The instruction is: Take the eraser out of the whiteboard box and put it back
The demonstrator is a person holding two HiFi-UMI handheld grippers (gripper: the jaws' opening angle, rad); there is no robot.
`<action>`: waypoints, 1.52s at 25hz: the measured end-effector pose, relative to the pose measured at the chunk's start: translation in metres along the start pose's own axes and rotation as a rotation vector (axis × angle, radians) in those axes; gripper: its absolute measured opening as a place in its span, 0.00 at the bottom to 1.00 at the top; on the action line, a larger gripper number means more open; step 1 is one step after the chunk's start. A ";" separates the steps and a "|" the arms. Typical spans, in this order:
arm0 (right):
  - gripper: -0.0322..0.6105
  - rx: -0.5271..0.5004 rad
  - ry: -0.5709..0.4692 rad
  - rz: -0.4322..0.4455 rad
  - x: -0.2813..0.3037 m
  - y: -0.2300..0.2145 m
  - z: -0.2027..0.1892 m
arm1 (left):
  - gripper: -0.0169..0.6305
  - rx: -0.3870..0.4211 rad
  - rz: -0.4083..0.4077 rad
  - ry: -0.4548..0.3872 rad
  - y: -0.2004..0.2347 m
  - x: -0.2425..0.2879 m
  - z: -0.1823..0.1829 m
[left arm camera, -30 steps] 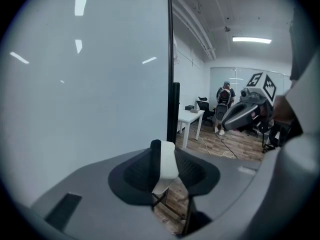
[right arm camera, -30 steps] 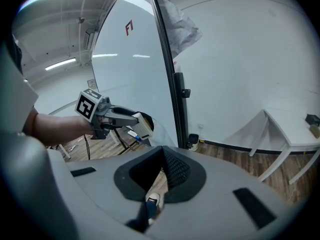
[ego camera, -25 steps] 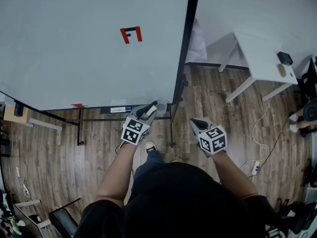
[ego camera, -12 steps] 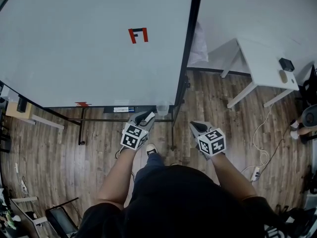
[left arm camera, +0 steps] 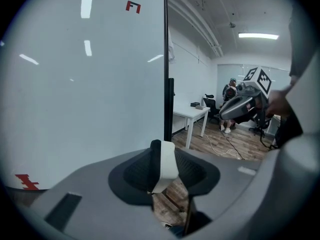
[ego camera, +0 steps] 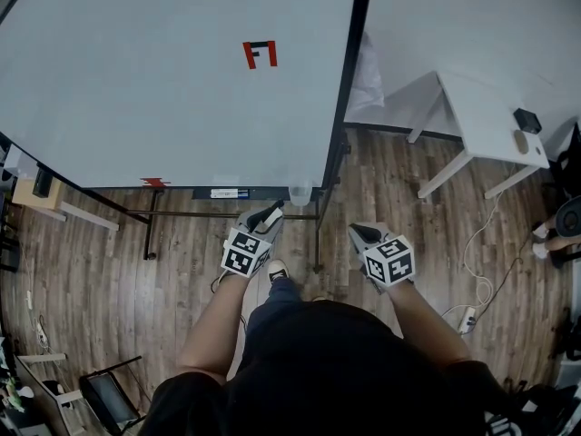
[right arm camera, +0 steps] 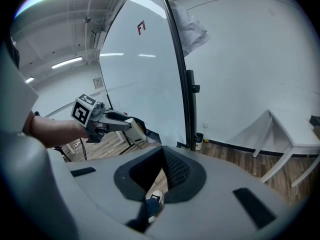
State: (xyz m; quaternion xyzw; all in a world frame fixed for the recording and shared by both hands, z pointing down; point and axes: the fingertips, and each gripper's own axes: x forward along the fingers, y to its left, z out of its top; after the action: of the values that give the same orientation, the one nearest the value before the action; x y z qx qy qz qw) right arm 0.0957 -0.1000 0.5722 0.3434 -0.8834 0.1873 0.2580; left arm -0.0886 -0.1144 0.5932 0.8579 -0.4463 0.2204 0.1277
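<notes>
While my left tongs [ego camera: 269, 216] clamp the eraser [left arm camera: 167, 165], white body with dark felt, it sits outside the whiteboard box [ego camera: 299, 193], just in front of the whiteboard [ego camera: 136, 107]. Removal from box: done, as I judge it. Return to box: outstanding. Right tongs [right arm camera: 162, 154]: closed together, empty, off to the side.

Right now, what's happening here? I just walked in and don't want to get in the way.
A person stands facing a whiteboard with a gripper in each hand. The left gripper is clamped on the eraser, held in the air just short of the tray along the board's bottom edge. The right gripper holds nothing and hangs beside it over the wood floor.
</notes>
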 end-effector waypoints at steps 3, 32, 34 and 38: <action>0.04 -0.003 0.000 0.005 -0.001 0.004 -0.003 | 0.25 0.001 0.009 0.004 -0.001 -0.004 -0.005; 0.04 -0.014 0.018 0.023 -0.003 0.015 -0.013 | 0.25 -0.021 0.010 0.025 -0.006 -0.014 -0.021; 0.04 -0.011 0.019 0.022 -0.002 0.013 -0.013 | 0.25 -0.015 0.008 0.024 -0.005 -0.011 -0.018; 0.04 -0.006 0.022 0.024 0.002 0.011 -0.012 | 0.25 -0.010 0.003 0.014 -0.002 -0.006 -0.007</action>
State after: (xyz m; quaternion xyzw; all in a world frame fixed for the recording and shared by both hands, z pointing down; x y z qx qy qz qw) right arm 0.0912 -0.0874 0.5813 0.3299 -0.8851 0.1916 0.2666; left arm -0.0918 -0.1061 0.5964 0.8550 -0.4477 0.2247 0.1347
